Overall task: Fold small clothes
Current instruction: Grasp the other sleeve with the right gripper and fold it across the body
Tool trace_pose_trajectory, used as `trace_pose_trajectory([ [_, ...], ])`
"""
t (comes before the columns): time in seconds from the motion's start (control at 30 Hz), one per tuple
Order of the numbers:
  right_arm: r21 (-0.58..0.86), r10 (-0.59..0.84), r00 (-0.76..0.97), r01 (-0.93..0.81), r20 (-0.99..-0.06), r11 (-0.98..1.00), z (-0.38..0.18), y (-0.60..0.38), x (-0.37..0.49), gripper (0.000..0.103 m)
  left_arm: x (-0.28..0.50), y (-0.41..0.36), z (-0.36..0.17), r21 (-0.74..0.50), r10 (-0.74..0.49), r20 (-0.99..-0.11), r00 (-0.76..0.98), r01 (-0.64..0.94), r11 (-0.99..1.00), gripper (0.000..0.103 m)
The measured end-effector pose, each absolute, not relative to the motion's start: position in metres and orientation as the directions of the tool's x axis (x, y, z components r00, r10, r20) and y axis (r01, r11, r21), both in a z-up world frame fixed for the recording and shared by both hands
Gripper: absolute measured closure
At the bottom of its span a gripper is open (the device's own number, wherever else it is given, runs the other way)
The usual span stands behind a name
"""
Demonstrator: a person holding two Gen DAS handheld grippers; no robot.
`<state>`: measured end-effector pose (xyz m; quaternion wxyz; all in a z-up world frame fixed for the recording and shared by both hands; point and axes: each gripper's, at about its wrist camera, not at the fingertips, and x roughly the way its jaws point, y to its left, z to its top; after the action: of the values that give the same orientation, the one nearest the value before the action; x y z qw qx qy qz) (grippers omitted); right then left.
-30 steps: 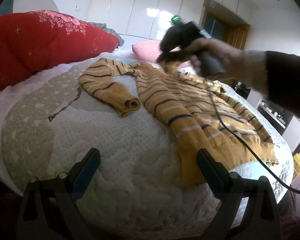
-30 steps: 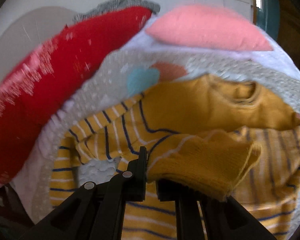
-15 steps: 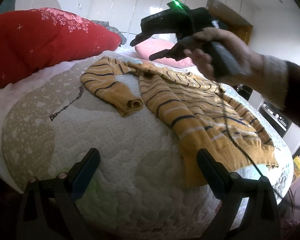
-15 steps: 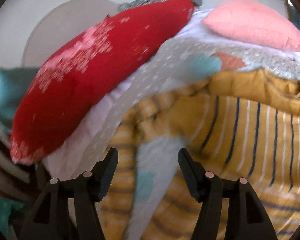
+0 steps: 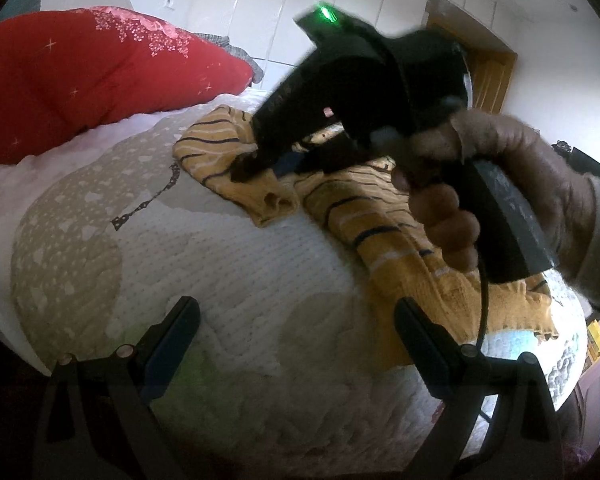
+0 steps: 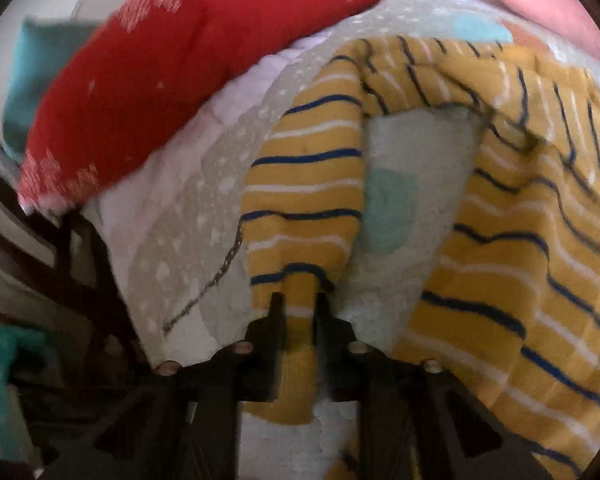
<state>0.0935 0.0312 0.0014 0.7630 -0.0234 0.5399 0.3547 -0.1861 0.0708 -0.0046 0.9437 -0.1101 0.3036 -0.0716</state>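
The mustard-yellow knitted sweater with navy and white stripes lies spread on the white-and-beige quilted bed cover, its body running toward four o'clock in the left wrist view. Its sleeve lies at eleven o'clock of the body, cuff toward the camera. The right gripper sits on that cuff, fingers either side of the fabric. The big red embroidered cushion rests behind, at ten o'clock. The left gripper hangs over the cover at six o'clock.

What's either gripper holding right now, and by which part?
The right gripper pinches the striped sweater by the cuff end of its sleeve. The left gripper is open, holding nothing.
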Motion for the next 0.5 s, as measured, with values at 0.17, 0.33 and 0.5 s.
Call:
trace_pose_trajectory([
  [0.17, 0.254, 0.532, 0.294, -0.634, -0.794, 0.73, 0.062, 0.046, 0.095, 0.093, -0.185, 0.07, -0.004, -0.249, -0.197, -0.565, 0.801, 0.062, 0.967, 0.006],
  [0.33, 0.182, 0.511, 0.464, -0.586, -0.724, 0.79, 0.136, 0.008, 0.117, 0.093, -0.182, 0.07, -0.004, -0.25, -0.195, -0.57, 0.798, 0.058, 0.966, 0.006],
  [0.5, 0.104, 0.345, 0.586, -0.405, -0.733, 0.908, 0.154, -0.083, 0.148, 0.094, -0.177, 0.07, -0.002, -0.255, -0.196, -0.571, 0.797, 0.055, 0.965, 0.004],
])
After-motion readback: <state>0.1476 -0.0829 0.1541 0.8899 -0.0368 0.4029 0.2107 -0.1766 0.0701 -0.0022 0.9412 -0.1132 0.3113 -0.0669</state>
